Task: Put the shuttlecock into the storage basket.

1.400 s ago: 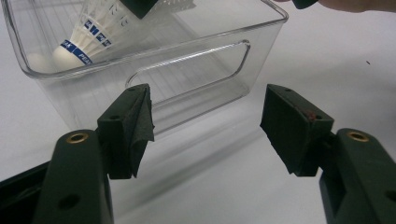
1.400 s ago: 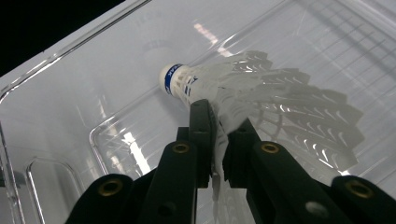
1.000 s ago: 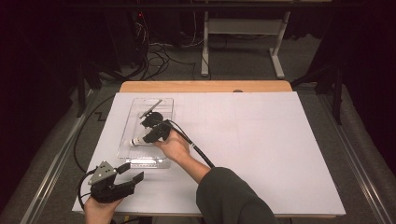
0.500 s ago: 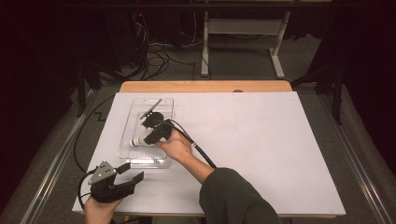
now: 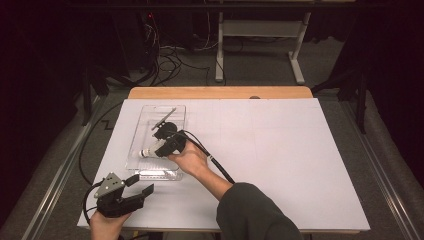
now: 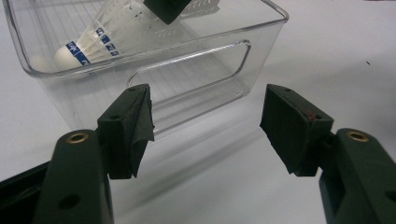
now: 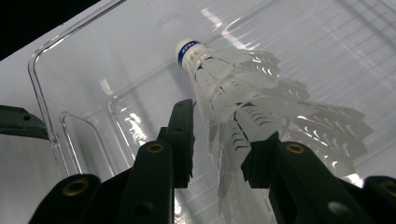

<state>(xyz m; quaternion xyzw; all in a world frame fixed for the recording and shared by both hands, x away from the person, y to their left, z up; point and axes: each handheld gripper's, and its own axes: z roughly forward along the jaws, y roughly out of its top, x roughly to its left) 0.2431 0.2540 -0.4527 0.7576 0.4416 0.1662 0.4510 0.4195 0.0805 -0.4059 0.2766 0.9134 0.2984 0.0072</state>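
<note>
Right gripper (image 7: 219, 140) fingers (image 7: 183, 140) pinched on the feather skirt of a white shuttlecock (image 7: 247, 100), one pad on each side of the feathers. Cork end with its blue band pointing away from the jaws, toward the near end wall of a clear plastic bin (image 7: 51, 79). Shuttlecock inside that bin, down low near the ribbed floor, though can't tell if actually touching it. From the high view, same shuttlecock (image 5: 148, 151) sitting in the near half of the bin (image 5: 145, 112), right gripper (image 5: 165, 146) reaching in over the right wall, right hand (image 5: 192, 160) behind it. Also a thin dark stick-like thing (image 5: 163, 118) lying diagonally in the far half, too small to make out.

Left gripper (image 6: 210, 121) spread wide, nothing between the pads, hovering just beside the bin's near end with its cut-out handle (image 6: 196, 70). Held in the left hand (image 5: 102, 227) at the near left corner of the white table (image 5: 280, 150).
</note>
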